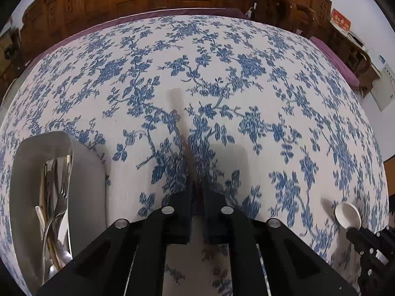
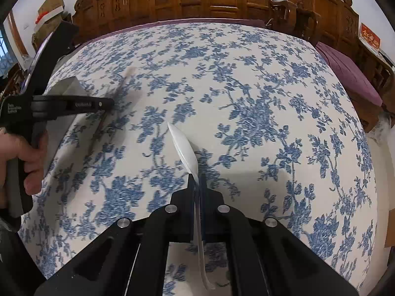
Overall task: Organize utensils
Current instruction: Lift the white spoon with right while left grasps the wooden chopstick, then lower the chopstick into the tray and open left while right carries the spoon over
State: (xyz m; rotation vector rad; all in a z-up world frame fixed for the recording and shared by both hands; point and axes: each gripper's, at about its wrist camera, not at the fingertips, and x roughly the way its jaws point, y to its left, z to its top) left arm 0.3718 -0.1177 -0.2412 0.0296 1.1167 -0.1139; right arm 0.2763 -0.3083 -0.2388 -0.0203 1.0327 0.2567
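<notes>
The white ceramic soup spoon (image 2: 185, 148) is pinched by its handle between the fingers of the right gripper (image 2: 197, 180), held clear above the counter (image 2: 271, 86) with its blue-and-white floral cloth. Its long axis runs along the fingers: the bowl points forward and a little to the left, turned on edge so the rim shows as a thin white blade, while the handle passes back between the fingers toward the person holding it. In the left wrist view the same spoon (image 1: 347, 215) shows its hollow, well off to the right of the grey rectangular utensil holder (image 1: 86, 172).

That holder is the landmark. It stands upright on the counter with metal forks and spoons (image 1: 58, 197) already standing inside it. Just right of the holder hangs the left gripper (image 1: 197, 185), its fingers closed tight on a pale wooden chopstick (image 1: 176, 113), which is motion-blurred and points away across the cloth.

The spoon looks bound for the holder. To do it well, I would judge the person should carry it over the opening, tip it so its long axis stands vertical, lower it into a gap among the metal pieces, and only then ease the fingers apart. The glazed handle may slip, and the chopstick-bearing gripper crowds the approach.
</notes>
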